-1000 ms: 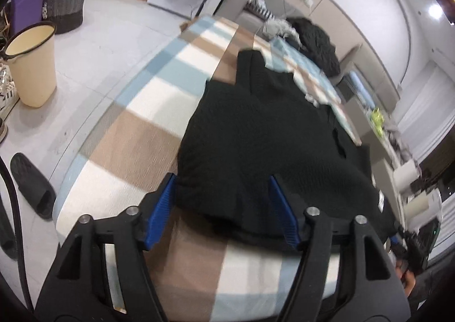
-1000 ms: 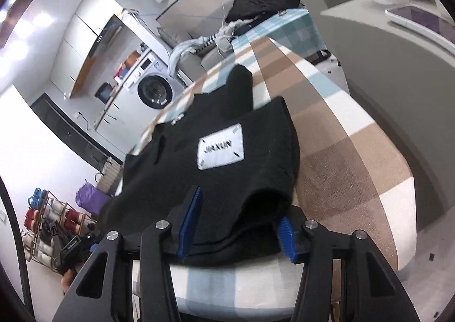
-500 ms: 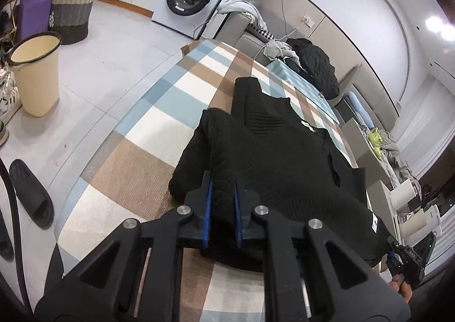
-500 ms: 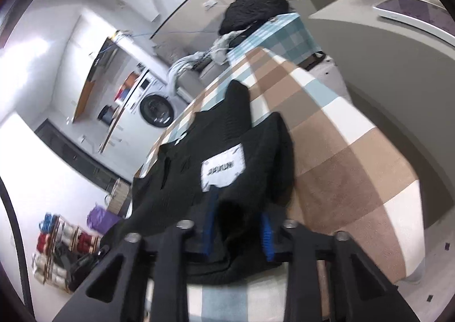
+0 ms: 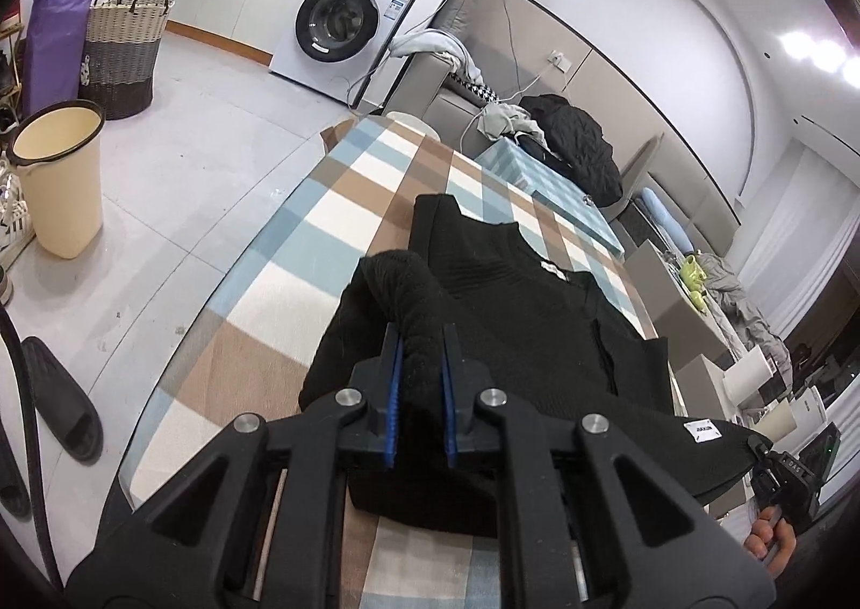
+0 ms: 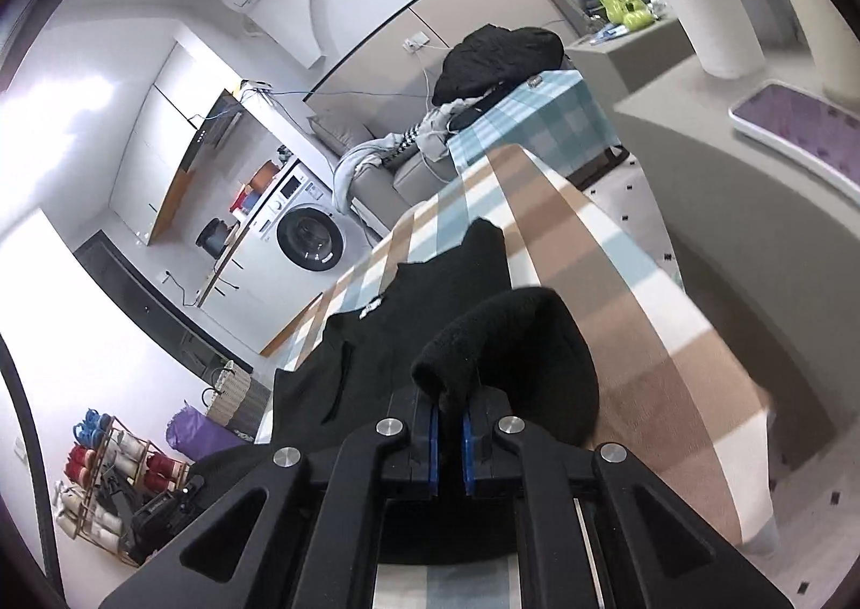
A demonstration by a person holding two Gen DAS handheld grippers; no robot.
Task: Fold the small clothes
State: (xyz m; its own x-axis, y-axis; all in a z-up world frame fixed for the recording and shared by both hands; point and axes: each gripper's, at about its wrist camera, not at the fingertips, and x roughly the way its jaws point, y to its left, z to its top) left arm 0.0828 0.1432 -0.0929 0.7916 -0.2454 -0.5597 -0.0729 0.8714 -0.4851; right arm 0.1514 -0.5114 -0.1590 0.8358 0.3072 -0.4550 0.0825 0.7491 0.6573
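A black knit garment (image 5: 510, 319) lies lengthwise on the checked tablecloth (image 5: 301, 286), its near hem lifted at both corners. My left gripper (image 5: 419, 340) is shut on a bunched roll of the left hem corner, raised off the cloth. In the right wrist view the same garment (image 6: 430, 297) runs away from me. There my right gripper (image 6: 450, 396) has its jaws closing tight on the other hem corner, which humps up above the blue pads. A white label (image 5: 701, 430) shows near the right-hand corner.
The tablecloth (image 6: 645, 340) ends close on the right, with a grey counter and paper roll (image 6: 715, 12) beyond. A cream bucket (image 5: 59, 179), woven basket (image 5: 121, 55), slipper (image 5: 64, 399) and washing machine (image 5: 336, 23) stand on the left floor. A black jacket (image 5: 570, 147) lies at the far end.
Both grippers went from open around the hem to shut on it, then rose. The near hem corners have come up off the tablecloth and bunched between the pads.
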